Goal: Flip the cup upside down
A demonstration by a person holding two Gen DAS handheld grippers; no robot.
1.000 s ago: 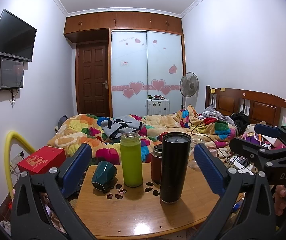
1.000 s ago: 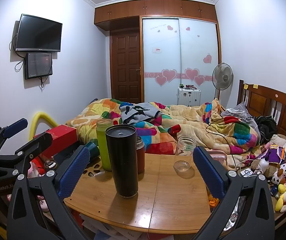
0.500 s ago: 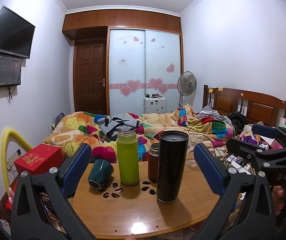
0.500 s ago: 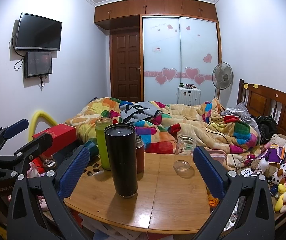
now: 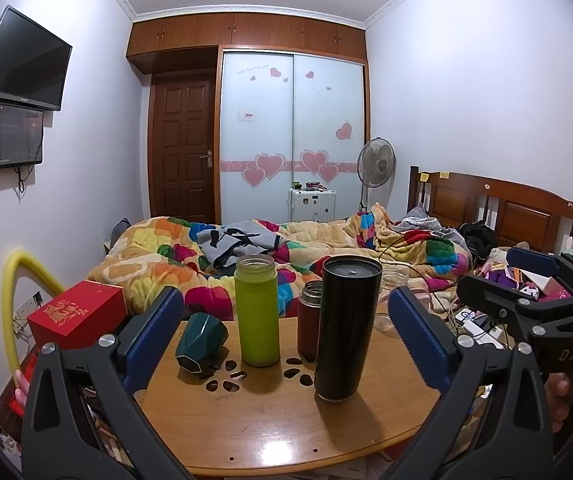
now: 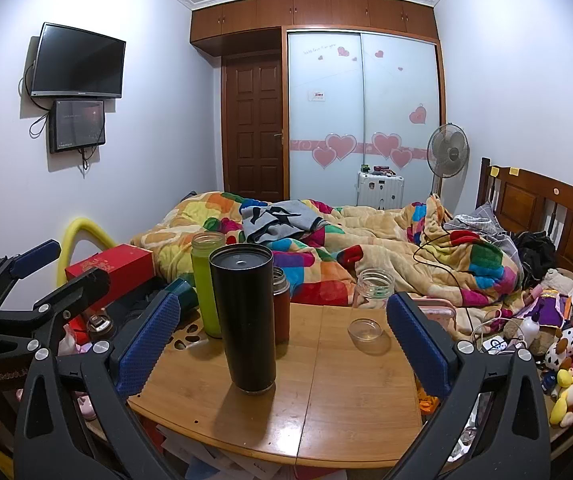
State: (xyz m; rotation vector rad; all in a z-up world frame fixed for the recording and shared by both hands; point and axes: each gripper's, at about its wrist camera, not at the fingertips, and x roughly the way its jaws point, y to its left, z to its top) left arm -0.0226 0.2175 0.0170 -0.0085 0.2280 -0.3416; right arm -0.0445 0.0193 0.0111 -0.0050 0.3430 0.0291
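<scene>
A dark green faceted cup [image 5: 199, 344] lies tilted on its side at the left of the round wooden table [image 5: 278, 432]; in the right wrist view it [image 6: 184, 291] is mostly hidden behind the bottles. My left gripper [image 5: 286, 334] is open and empty, held back from the table's near edge, with the cup just inside its left finger. My right gripper [image 6: 282, 338] is open and empty, facing the table from the front right. A tall black tumbler [image 5: 345, 334] stands upright in front, also in the right wrist view [image 6: 246, 318].
A lime green bottle [image 5: 256, 310], a small red-brown flask [image 5: 309, 320], a clear glass jar [image 6: 372, 290] and a glass lid [image 6: 364, 330] stand on the table. A red box [image 5: 76, 314] sits left. A cluttered bed lies behind; toys at right.
The left gripper view has drifted slightly back and left, so the table objects sit a little farther right and lower. The right gripper has barely moved. Both stay open.
</scene>
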